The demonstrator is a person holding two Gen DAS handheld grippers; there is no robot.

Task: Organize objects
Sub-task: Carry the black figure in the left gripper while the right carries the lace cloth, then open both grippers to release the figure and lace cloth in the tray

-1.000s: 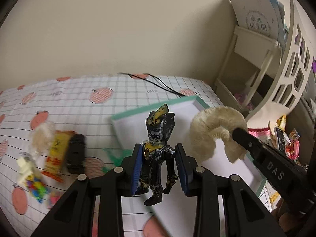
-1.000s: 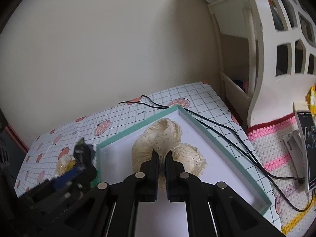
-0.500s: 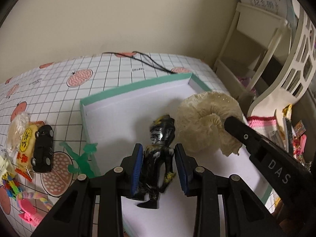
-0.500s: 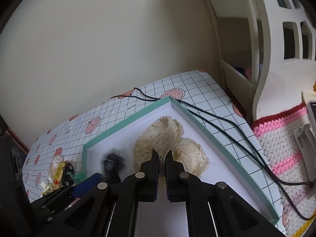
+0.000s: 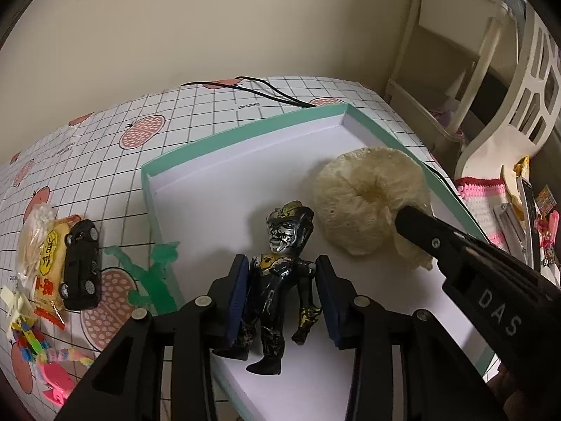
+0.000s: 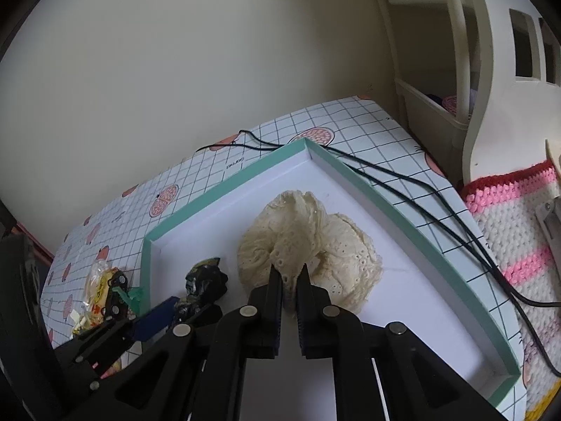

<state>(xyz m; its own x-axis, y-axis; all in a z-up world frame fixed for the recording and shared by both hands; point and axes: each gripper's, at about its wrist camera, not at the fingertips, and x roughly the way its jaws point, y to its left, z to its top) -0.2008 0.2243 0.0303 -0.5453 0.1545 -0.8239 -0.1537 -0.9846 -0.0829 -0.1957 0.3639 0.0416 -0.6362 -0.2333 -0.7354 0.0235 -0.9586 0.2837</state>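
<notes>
In the green box (image 5: 242, 129) lie the toy figure (image 5: 280, 273), between the left gripper's (image 5: 283, 301) open fingers, and the frilly cloth (image 6: 308, 245), pinched by the right gripper (image 6: 289, 301), while the toy car (image 5: 82, 263), snack (image 5: 47, 263) and clips (image 5: 52, 382) wait on the desk (image 5: 196, 112).

Bkgd: plain cream-painted wall (image 6: 196, 70), no fixtures. Surface: table w/ white grid-pattern cloth printed w/ pink fruit slices (image 5: 196, 119), butted against the wall. Right side: cream-white shelf unit w/ cut-out side panel (image 5: 526, 80), beside the table. Below it: pink-and-white crocheted mat w/ red edge (image 6: 519, 231). Light soft, even.
</notes>
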